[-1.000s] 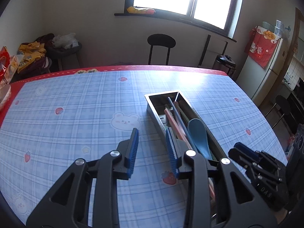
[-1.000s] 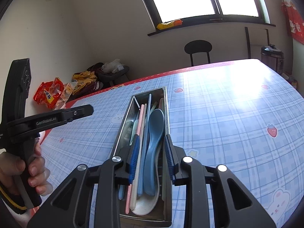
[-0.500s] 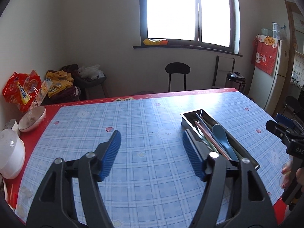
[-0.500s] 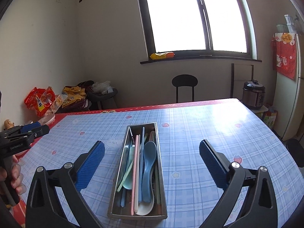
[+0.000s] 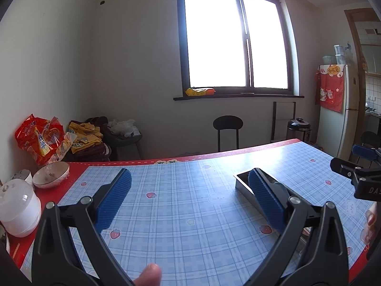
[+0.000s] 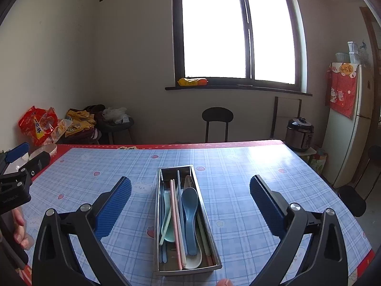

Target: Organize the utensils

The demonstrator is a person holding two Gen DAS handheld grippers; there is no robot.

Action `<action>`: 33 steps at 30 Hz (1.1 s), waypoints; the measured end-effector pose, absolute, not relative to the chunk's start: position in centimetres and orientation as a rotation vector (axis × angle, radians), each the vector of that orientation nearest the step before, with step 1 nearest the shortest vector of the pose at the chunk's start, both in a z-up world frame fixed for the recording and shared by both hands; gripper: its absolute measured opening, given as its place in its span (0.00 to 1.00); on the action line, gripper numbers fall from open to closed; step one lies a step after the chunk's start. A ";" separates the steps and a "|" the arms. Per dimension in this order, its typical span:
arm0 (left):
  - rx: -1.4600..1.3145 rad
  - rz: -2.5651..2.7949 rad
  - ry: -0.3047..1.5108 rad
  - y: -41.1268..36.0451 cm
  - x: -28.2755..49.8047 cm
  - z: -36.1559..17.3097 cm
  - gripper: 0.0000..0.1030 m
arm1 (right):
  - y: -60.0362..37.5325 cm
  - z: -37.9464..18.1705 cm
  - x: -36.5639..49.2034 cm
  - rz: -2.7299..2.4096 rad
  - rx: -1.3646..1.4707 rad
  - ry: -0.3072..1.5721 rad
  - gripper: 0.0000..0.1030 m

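Observation:
A long steel tray [image 6: 156, 217] lies lengthwise on the blue checked tablecloth [image 6: 238, 181]. It holds a blue spoon [image 6: 190, 205], a pink chopstick [image 6: 175, 217], a mint spoon [image 6: 166, 224], a white spoon [image 6: 194, 261] and other sticks. My right gripper [image 6: 190, 181] hovers over the tray's near end, open, with nothing touching its pads. My left gripper [image 5: 189, 176] is to the left of the tray [image 5: 240, 182]. Its jaws are opening and nothing is between them. Its right finger hides most of the tray in the left wrist view.
A white bowl [image 5: 51, 177] and a white lidded jar [image 5: 17, 212] stand at the table's left edge, by a red snack bag [image 5: 39, 140]. A black chair [image 6: 217, 116] is behind the far edge. A rice cooker [image 6: 300, 131] and a fridge [image 6: 352, 128] are to the right.
Both grippers went from nearly shut to wide open. Both lifted and drew back from the tray, so more of the room and window shows.

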State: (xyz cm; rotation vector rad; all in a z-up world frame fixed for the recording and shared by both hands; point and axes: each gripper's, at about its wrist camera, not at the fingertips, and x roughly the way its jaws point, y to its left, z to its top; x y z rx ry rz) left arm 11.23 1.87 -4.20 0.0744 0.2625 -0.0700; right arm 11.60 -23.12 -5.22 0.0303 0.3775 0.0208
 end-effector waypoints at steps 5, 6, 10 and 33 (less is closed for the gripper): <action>0.047 -0.044 0.271 2.8 12.1 -5.6 0.94 | -22.6 -6.5 12.2 -0.067 0.012 0.370 0.95; 0.052 -0.036 0.266 2.8 12.1 -5.8 0.94 | -22.8 -6.8 12.1 -0.080 0.026 0.363 0.95; 0.066 -0.018 0.261 2.5 12.0 -6.6 0.94 | -23.3 -7.3 11.7 -0.124 0.022 0.354 0.95; 0.071 -0.001 0.265 1.1 11.3 -7.1 0.95 | -23.0 -6.4 10.0 -0.198 -0.008 0.273 0.95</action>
